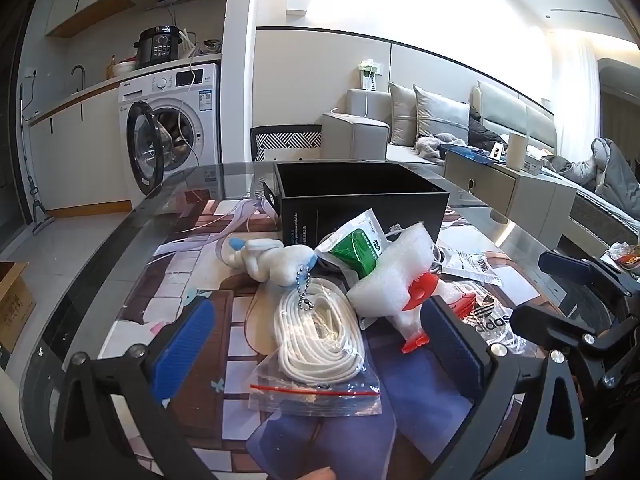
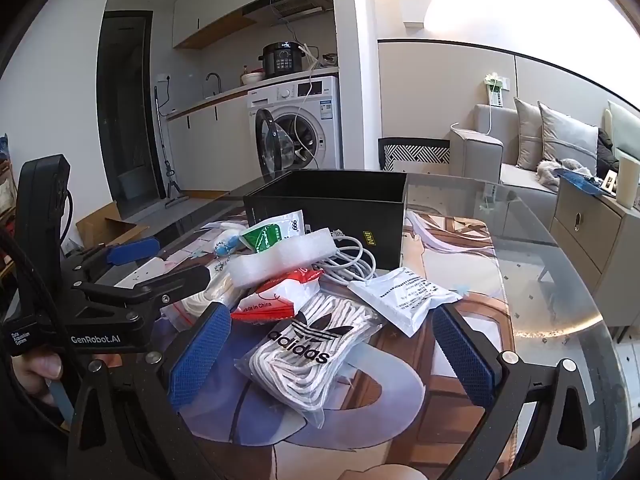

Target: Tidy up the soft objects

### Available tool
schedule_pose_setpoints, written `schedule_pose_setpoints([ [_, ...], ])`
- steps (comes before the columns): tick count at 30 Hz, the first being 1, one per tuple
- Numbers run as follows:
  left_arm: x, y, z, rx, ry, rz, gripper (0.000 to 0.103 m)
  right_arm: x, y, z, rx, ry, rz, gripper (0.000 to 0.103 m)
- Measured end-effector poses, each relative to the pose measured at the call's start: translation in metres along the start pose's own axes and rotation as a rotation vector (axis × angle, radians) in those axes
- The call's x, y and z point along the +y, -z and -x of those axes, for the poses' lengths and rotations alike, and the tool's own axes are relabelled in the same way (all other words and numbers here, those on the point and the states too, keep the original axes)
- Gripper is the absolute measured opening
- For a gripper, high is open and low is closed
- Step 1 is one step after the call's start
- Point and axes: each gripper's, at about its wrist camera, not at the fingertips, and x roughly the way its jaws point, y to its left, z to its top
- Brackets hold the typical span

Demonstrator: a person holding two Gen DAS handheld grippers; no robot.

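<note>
A glass-topped table (image 1: 120, 256) with a printed mat under the glass carries everything. The landmark is an open black box (image 1: 360, 196) standing toward the far side of the table; its inside looks empty from here, though the floor of it is hidden.

All the soft objects lie in a loose heap just in front of the box, so by my reading the sorting has not started and every piece is left to move. Largest to smallest: a bag of white cord marked adidas (image 2: 316, 344) lies nearest the viewer on the right of the heap; a zip bag of coiled white rope (image 1: 316, 340) lies nearest on the left; a white foam sheet (image 1: 392, 276) sits between them and the box, over a red and white packet (image 2: 280, 296); a white printed pouch (image 2: 404, 292) lies right of the foam; a white plush toy with a bead chain (image 1: 272, 260) lies left of it; a green packet (image 1: 356, 252) leans against the box front.

The left hand-held gripper (image 1: 320, 344) hovers with jaws wide apart around the rope bag, gripping nothing. The right hand-held gripper (image 2: 332, 364) is likewise wide open over the adidas bag, not touching it.

Open table lies left and right of the box; the rounded table edge curves close on the right.
</note>
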Motion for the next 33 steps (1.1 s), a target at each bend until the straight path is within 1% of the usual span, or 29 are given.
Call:
schedule_pose_setpoints([
  [33, 0.0005, 0.0003, -0.0017, 0.002, -0.008, -0.003, 0.103, 0.0016, 0.0017, -0.0017, 0.0, 0.006, 0.002, 0.103],
])
